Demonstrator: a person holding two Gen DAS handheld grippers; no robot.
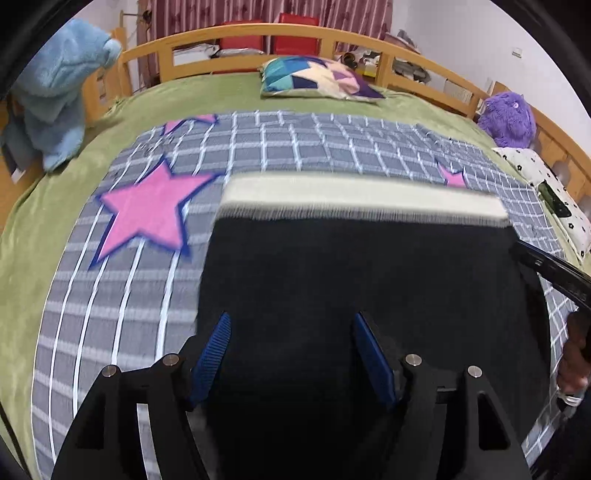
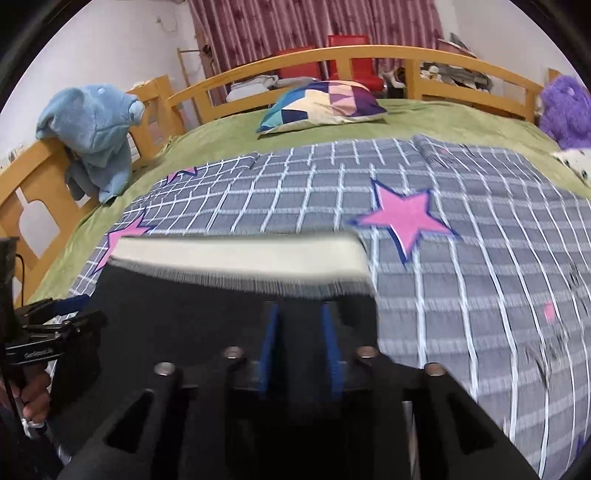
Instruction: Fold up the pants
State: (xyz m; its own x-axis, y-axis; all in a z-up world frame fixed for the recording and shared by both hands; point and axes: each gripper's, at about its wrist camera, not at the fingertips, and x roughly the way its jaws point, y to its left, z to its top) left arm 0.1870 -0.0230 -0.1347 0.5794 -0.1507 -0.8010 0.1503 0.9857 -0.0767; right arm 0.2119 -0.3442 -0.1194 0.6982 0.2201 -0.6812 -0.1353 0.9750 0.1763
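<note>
Black pants (image 1: 362,280) with a cream waistband (image 1: 362,195) lie flat on a grey checked blanket with pink stars (image 1: 147,218). My left gripper (image 1: 291,332) hovers over the black cloth, its blue pads wide apart and nothing between them. In the right wrist view the pants (image 2: 177,325) and waistband (image 2: 240,258) lie just ahead. My right gripper (image 2: 299,321) is over the pants' right part, its blue pads a narrow gap apart with dark cloth between them; a grip cannot be told. The left gripper shows at the left edge (image 2: 55,317).
The blanket covers a green bed sheet (image 1: 37,221) inside a wooden bed rail (image 1: 295,33). A patchwork pillow (image 1: 317,77) lies at the far side. A blue plush (image 1: 55,96) hangs on the left rail, a purple plush (image 1: 509,118) sits right. A spotted pillow (image 1: 546,192) lies right.
</note>
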